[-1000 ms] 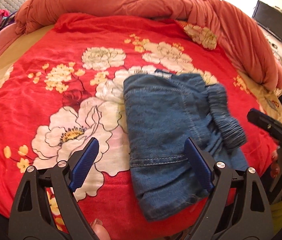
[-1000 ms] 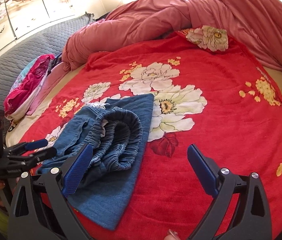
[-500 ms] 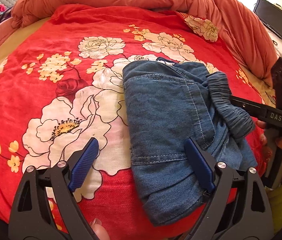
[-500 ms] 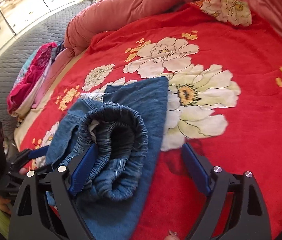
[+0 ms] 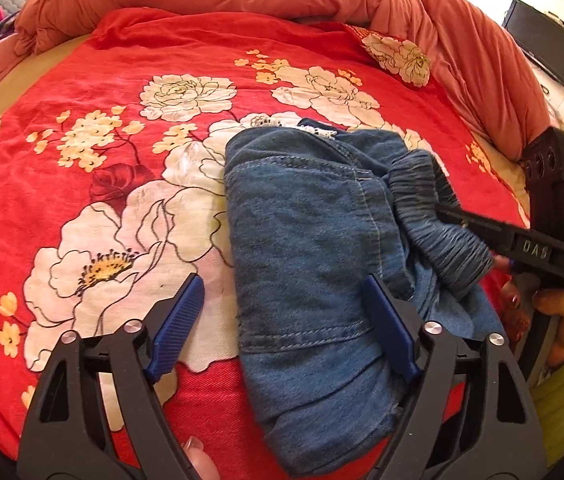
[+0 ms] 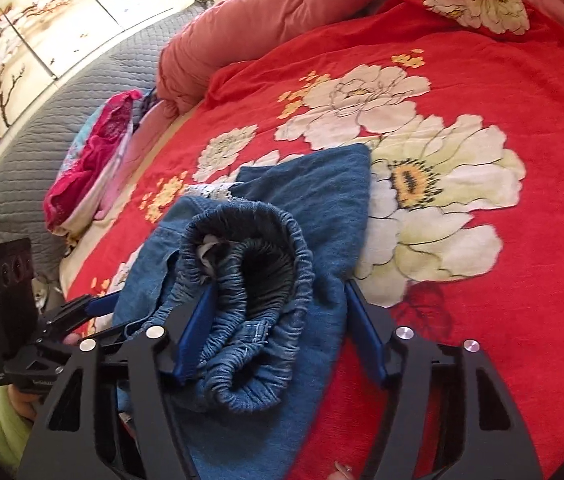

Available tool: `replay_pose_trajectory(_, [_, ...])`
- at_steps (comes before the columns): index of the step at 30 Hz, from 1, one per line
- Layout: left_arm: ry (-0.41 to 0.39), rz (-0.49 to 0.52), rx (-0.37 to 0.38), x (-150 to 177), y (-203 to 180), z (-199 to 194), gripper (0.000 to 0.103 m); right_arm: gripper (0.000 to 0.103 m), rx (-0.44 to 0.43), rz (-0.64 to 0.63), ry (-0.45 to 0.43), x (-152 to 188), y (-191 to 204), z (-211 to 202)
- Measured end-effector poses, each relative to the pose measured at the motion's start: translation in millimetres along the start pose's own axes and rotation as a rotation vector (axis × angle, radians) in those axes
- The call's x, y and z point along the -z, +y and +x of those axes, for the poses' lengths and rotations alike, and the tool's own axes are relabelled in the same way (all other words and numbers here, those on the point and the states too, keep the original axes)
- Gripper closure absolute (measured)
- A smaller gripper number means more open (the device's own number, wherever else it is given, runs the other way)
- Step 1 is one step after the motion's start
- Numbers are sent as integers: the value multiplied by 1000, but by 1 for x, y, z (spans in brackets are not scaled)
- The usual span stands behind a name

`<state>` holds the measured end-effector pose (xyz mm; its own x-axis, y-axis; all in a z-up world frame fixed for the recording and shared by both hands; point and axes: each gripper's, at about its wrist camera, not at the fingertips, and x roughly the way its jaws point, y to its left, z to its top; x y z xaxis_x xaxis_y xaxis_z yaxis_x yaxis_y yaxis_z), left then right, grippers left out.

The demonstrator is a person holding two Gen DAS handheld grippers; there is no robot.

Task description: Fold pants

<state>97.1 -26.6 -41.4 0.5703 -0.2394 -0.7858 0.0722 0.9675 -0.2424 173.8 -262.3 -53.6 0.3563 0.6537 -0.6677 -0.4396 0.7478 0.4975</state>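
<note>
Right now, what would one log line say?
pants: partly folded on bed | left hand-held gripper: open | right hand-held gripper: open, straddling waistband

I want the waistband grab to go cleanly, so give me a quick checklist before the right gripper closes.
1. Right gripper open around the elastic waistband: ok.
2. Only the waistband between its fingers: cannot tell; a lower denim layer may be included.
3. Left gripper open, holding nothing: ok.
4. Left gripper placed to pin the jeans: not ok; only one finger is over the denim.
5. Jeans lie fully on the red floral blanket: ok.
</note>
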Motion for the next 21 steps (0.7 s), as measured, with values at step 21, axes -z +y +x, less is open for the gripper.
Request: replay_pose_trajectory(21, [-76,20,36,-17,-20,-19,71,75,0,-154,-136,-1,37,-24])
